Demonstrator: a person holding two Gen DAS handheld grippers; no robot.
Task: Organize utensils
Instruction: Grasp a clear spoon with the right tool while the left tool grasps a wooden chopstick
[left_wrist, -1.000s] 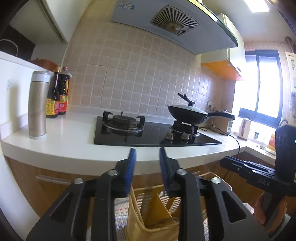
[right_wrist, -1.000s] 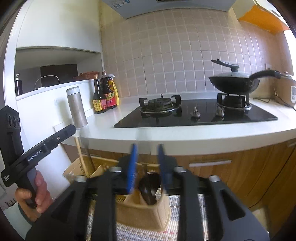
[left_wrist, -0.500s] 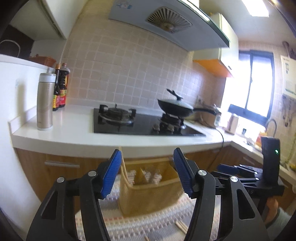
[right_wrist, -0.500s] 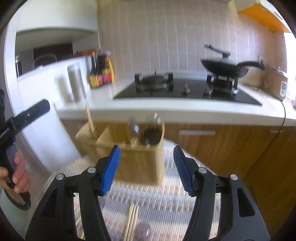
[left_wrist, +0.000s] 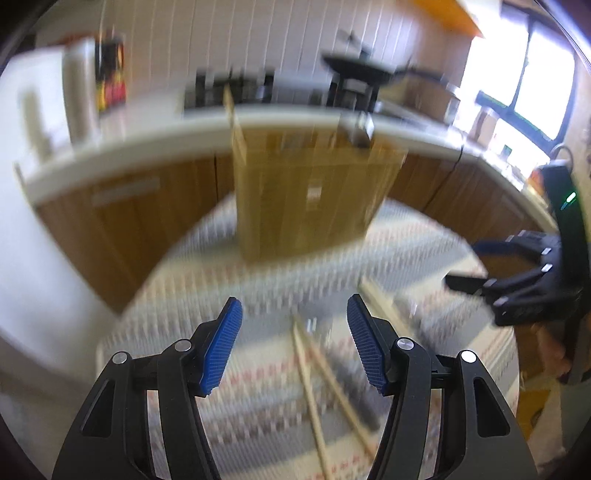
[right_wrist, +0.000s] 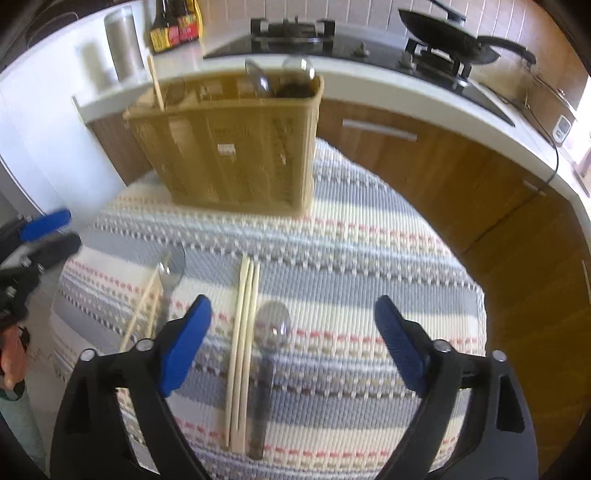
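Striped mat, lower frame: chopstick pair beside spoon; second spoon and chopsticks at left. Tan utensil basket, upper centre, holding spoons. Right claw just opened wide, empty, over the pair. Left claw open, empty, over crossed chopsticks

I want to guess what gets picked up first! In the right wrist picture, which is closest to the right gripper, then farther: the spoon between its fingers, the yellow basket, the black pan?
1. Spoon: on the striped mat, right by the right gripper.
2. Yellow basket: at the mat's far end.
3. Black pan: on the stove, upper right.
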